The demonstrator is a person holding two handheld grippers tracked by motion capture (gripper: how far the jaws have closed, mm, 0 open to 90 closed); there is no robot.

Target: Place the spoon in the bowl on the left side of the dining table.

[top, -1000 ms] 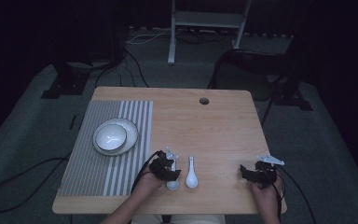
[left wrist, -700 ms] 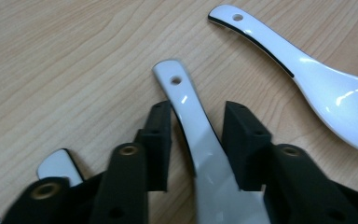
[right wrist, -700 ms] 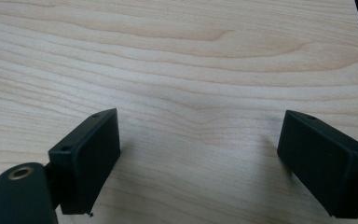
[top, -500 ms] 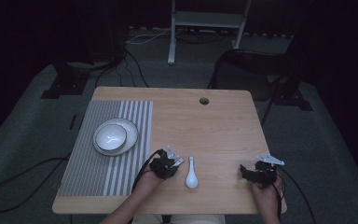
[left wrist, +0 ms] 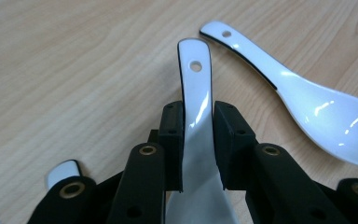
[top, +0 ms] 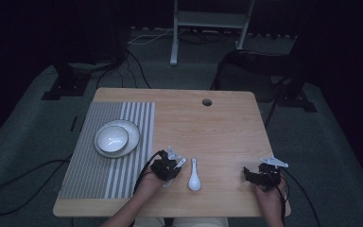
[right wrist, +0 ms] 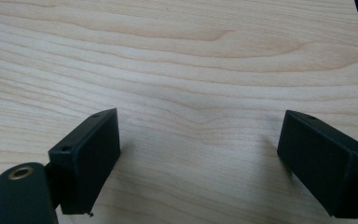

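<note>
Left claw [left wrist: 198,140] just closed, clenched on spoon [left wrist: 196,93] handle — long axis along jaws, just left of second spoon [top: 194,176] on desk [top: 217,127]. Right claw [right wrist: 200,163] released, well apart — farther away.

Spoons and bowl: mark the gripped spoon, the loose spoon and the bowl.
gripped spoon [left wrist: 196,88], left gripper view, handle above the pads
loose spoon [left wrist: 326,114], left gripper view, its scoop
bowl [top: 112,138], high view, inside of the bowl
</note>
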